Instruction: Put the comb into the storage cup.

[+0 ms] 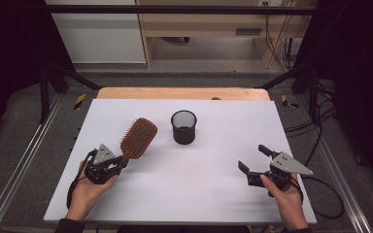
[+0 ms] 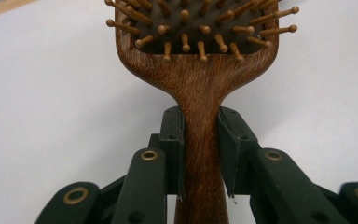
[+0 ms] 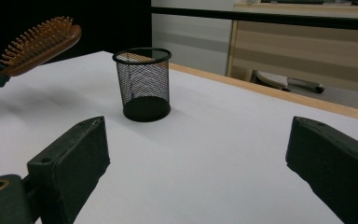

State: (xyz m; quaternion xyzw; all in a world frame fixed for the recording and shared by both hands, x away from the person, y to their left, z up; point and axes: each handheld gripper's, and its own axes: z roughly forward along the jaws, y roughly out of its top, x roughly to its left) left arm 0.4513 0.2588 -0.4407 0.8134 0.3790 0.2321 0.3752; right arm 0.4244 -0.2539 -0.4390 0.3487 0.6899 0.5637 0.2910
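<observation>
The left gripper (image 1: 118, 162) sits at the near left of the white table (image 1: 223, 194), held in the person's left hand (image 1: 85, 191). Its jaws are pressed in on the narrow wooden handle of a hairbrush (image 1: 138, 137), one pad on each side of the neck just below the brush head. In the left gripper view the two black pads (image 2: 173, 140) lie flat against the handle, and the brush (image 2: 200, 79) runs straight out from between them, bristles facing the camera. From the right gripper view the brush (image 3: 39, 44) hangs clear above the table surface, tilted with its head raised toward the far side.

The right gripper (image 1: 255, 160) rests at the near right, held in the person's right hand (image 1: 286, 199). Its jaws are spread wide with nothing between them; in its own view the two pads (image 3: 70, 163) stand far apart over bare tabletop.

A black mesh cup (image 1: 183, 126) stands upright near the middle of the table, toward the far side, just to the right of the brush head and apart from it. It is well apart from both grippers.
</observation>
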